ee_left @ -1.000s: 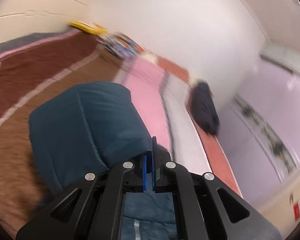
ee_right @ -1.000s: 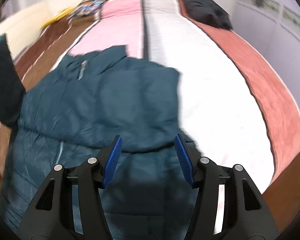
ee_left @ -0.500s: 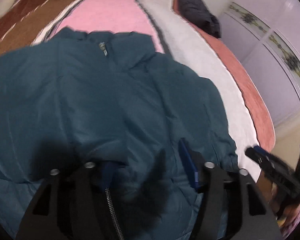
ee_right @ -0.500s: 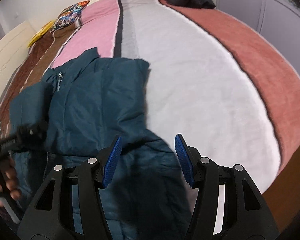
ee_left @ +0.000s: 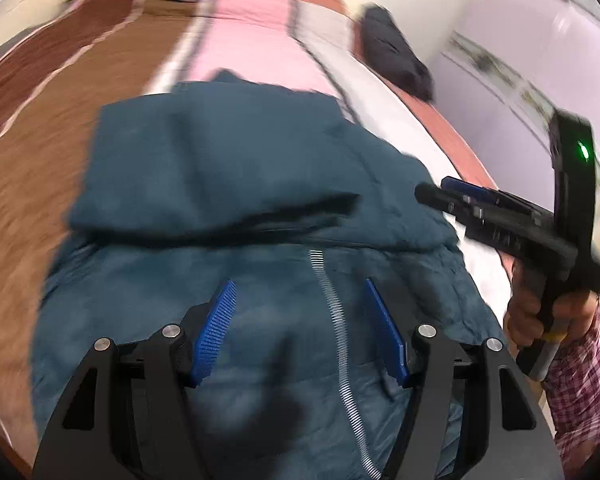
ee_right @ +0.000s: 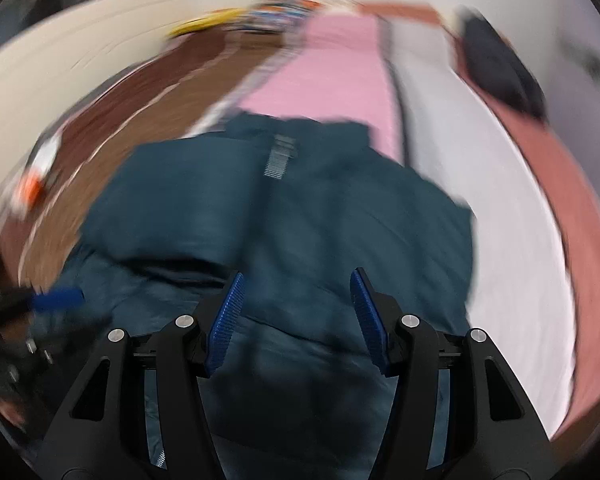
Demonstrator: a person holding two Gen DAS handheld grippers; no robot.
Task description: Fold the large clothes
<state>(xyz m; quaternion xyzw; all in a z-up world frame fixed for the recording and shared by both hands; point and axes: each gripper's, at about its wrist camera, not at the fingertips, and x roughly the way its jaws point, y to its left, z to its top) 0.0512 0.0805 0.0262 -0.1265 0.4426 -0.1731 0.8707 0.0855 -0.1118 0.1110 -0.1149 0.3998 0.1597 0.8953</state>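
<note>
Left wrist view: the left gripper (ee_left: 300, 328) hangs over the dark teal padded jacket (ee_left: 228, 184), fingers (ee_left: 216, 328) spread apart with nothing between them. The jacket lies flat on the striped bed cover (ee_left: 260, 44), collar at the far end, silver zipper (ee_left: 336, 320) running toward the near edge. Both sleeves appear laid across the chest, which narrows the garment for a lengthwise fold. At right, the right gripper (ee_left: 452, 192) is carried by a hand (ee_left: 540, 308) in a checked sleeve (ee_left: 580, 364), beside the jacket's right edge. A dark bundle of cloth (ee_left: 396, 56) lies far right, well apart.

Right wrist view: the picture is blurred. The right gripper (ee_right: 296, 316) also stands parted and empty above the jacket (ee_right: 284, 216). The left gripper (ee_right: 56, 296) shows at near left. Judged from this, the hem is the likely next grasp.
</note>
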